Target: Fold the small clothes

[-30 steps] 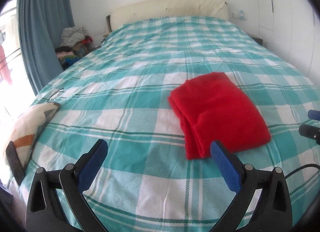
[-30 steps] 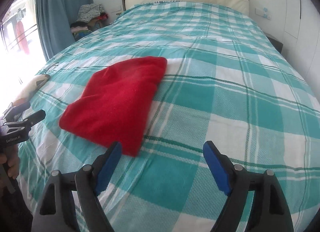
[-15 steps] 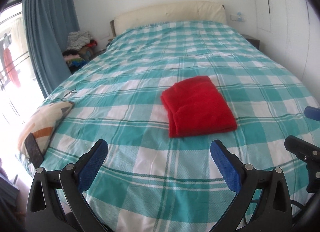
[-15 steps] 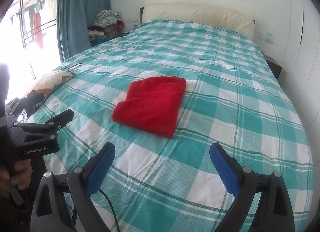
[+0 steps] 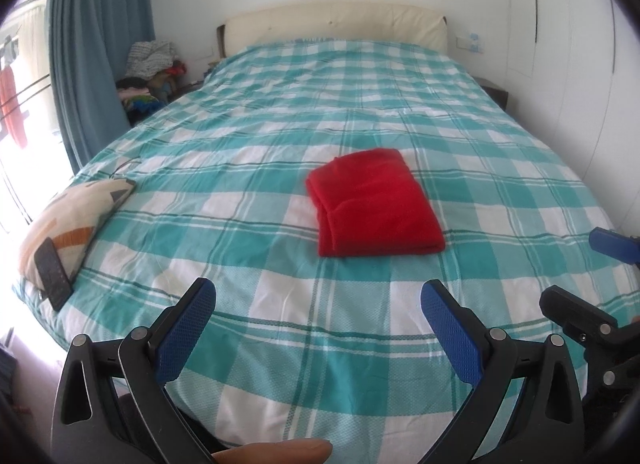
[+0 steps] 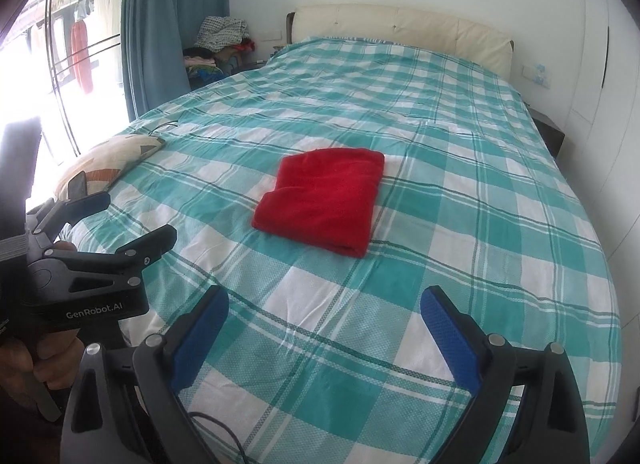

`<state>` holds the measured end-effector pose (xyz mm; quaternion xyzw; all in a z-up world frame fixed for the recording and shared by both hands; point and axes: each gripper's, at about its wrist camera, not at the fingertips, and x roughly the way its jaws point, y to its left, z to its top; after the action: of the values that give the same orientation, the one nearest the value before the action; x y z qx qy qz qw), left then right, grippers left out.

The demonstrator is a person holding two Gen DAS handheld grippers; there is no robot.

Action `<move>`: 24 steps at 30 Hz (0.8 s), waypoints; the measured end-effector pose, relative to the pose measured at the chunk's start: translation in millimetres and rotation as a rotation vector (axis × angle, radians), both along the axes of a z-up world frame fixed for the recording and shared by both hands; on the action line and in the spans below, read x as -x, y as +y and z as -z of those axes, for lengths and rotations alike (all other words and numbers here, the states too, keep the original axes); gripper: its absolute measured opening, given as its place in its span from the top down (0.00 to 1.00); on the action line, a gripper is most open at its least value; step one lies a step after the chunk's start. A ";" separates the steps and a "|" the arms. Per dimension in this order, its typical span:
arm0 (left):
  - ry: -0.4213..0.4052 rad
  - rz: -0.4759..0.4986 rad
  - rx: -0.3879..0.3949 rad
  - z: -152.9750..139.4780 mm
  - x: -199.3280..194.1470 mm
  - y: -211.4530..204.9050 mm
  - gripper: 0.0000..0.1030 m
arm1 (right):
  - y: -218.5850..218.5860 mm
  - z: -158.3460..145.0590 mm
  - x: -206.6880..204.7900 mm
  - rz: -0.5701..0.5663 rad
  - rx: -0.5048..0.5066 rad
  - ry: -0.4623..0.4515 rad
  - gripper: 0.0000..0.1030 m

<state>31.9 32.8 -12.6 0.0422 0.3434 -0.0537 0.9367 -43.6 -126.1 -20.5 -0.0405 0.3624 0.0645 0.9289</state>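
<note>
A red garment (image 5: 376,204) lies folded into a neat rectangle on the teal and white checked bed (image 5: 280,136), near its middle; the right wrist view shows the same red garment (image 6: 324,198). My left gripper (image 5: 318,296) hangs open over the bed's near edge, well short of the garment, nothing between its blue pads. My right gripper (image 6: 324,302) is also open and empty, pulled back the same way. The right gripper's black fingers (image 5: 576,316) show at the right edge of the left wrist view.
A patterned cushion (image 5: 76,216) with a dark phone (image 5: 52,274) on it lies at the bed's left edge. A heap of clothes (image 5: 152,72) sits by the blue curtain (image 5: 96,52). A cream headboard (image 5: 336,24) and white wall cupboards (image 5: 560,24) stand behind.
Both grippers have drawn back and up from the red garment, which now looks smaller and farther off. The right gripper's jaws have widened slightly. The garment itself has not moved.
</note>
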 end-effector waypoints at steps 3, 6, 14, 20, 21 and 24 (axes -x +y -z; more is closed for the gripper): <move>-0.011 -0.018 0.004 -4.4 0.8 2.0 0.00 | 3.7 -0.6 -3.2 0.010 0.006 -0.005 0.06; -0.017 -0.029 -0.010 -4.9 -0.1 2.7 0.00 | 5.1 0.3 -4.3 0.018 -0.006 -0.003 0.06; -0.007 -0.035 -0.007 -3.2 -2.7 5.6 0.00 | 2.8 -1.0 -5.0 0.036 0.006 -0.005 0.06; -0.004 -0.037 0.001 -3.6 -4.4 7.8 0.00 | 1.1 -3.8 -6.9 0.043 0.011 -0.009 0.06; -0.004 -0.036 0.002 -3.6 -4.6 7.7 0.00 | 1.2 -3.8 -7.3 0.043 0.014 -0.009 0.06; -0.017 -0.034 0.006 -4.1 -2.5 6.7 0.00 | 2.2 -1.3 -8.7 0.043 0.023 -0.005 0.06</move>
<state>34.4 39.5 -8.6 0.0339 0.3358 -0.0386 0.9405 -34.9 -123.9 -19.2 -0.0434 0.3618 0.0401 0.9304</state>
